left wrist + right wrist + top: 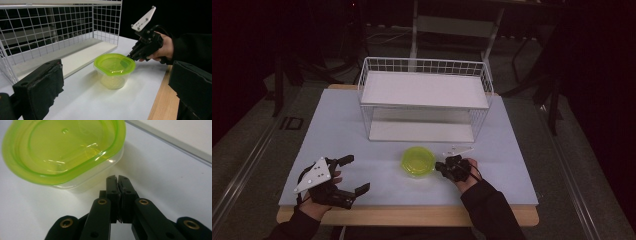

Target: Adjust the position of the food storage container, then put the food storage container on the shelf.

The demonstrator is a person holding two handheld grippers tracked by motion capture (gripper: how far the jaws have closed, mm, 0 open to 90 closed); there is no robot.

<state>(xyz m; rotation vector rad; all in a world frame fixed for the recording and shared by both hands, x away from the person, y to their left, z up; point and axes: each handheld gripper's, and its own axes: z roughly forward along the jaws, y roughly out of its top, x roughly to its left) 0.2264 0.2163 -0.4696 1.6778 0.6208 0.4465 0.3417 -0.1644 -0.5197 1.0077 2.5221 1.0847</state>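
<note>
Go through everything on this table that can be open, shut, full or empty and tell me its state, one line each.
Clear plastic container with a green lid: lid on, upright on the table, looks empty.
White wire basket shelf: both shelves bare.
Left gripper: jaws wide open, nothing between them.
Right gripper: jaws shut together, empty, tips just beside the container, not gripping it.

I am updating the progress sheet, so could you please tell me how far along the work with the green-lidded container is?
Done: the lid sits on the container, which stands on the table before the wire rack. In hand: the right claw, jaws shut and empty, points at its side, apparently just short of touching. The left claw waits open. Left: probably moving the container, maybe into the rack.
</note>
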